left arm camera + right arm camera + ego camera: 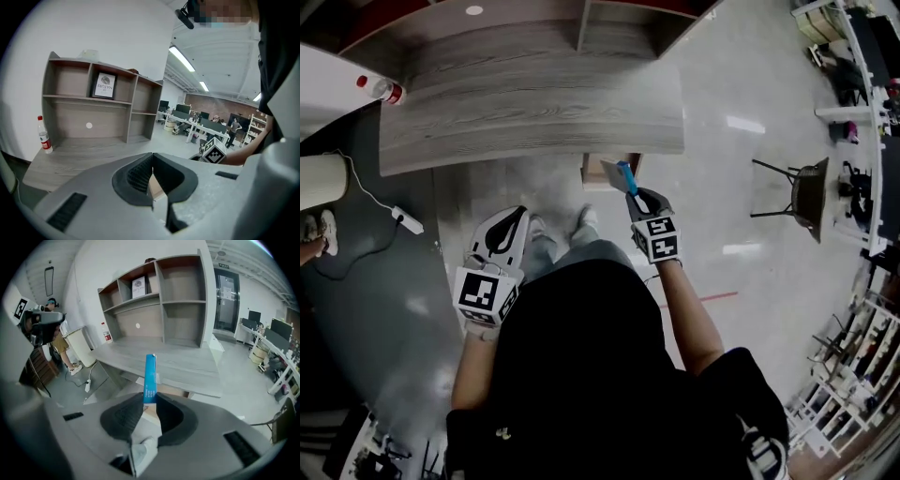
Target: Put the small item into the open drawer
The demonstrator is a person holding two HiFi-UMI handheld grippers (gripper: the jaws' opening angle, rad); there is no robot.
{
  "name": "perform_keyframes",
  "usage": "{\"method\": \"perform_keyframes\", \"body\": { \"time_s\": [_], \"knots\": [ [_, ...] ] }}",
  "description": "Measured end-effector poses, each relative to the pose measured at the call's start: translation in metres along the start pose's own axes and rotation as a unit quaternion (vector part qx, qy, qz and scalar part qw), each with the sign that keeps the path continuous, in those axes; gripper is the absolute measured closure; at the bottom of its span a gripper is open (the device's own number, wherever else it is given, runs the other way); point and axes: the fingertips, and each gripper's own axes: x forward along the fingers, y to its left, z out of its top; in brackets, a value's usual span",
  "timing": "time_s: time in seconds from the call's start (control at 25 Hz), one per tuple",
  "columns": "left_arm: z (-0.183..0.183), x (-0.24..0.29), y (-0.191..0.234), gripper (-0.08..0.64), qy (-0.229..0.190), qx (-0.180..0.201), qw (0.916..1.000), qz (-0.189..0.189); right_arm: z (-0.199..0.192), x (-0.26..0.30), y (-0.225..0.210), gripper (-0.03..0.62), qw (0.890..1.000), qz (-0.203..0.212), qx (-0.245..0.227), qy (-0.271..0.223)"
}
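Small item (150, 377) (626, 176): one, a slim blue box. It is pinched on its narrow sides between the jaws of the right claw (150, 400) (635, 194), standing on end, with most of its length reaching out past the claw tips.

Right claw: one, clamped on the blue box and holding nothing else.

Open drawer (593, 174): one, pulled out from under the bench edge. It sits just beyond and below the right claw's tips. The box is over its near edge, not inside it.

Left claw (152, 159) (516, 217): one, jaws brought together at the tips with nothing between them. It is held to the left of the right claw and well apart from it, short of the bench.

Bench (534, 112) (187, 363) (70, 161): one, grey wood grain, ahead of both claws.

Shelf unit (93, 105) (180, 296): one, standing at the back of the bench, far beyond the claws.

Printed card (105, 86) (138, 288): one, upright in an upper compartment.

Bottle (384, 91) (44, 137): one, red-capped, on the bench far left of the left claw.

Power strip (408, 220): one, white and corded, on the floor left of the left claw.

Chair (802, 192): one, on the floor well to the right of the right claw.
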Motion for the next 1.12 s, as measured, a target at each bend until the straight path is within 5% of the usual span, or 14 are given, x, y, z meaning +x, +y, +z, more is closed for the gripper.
{"method": "perform_keyframes", "body": {
  "time_s": [0.4, 1.12],
  "knots": [
    [-0.014, -0.014, -0.006, 0.557, 0.014, -0.022, 0.9980, 0.058, -0.021, 0.043, -0.011, 0.501, 0.998, 0.026, -0.041, 0.042],
    [-0.032, -0.027, -0.010, 0.557, 0.035, -0.044, 0.9931, 0.103, -0.054, 0.101, -0.046, 0.500, 0.988, -0.017, -0.115, 0.105]
  ]
}}
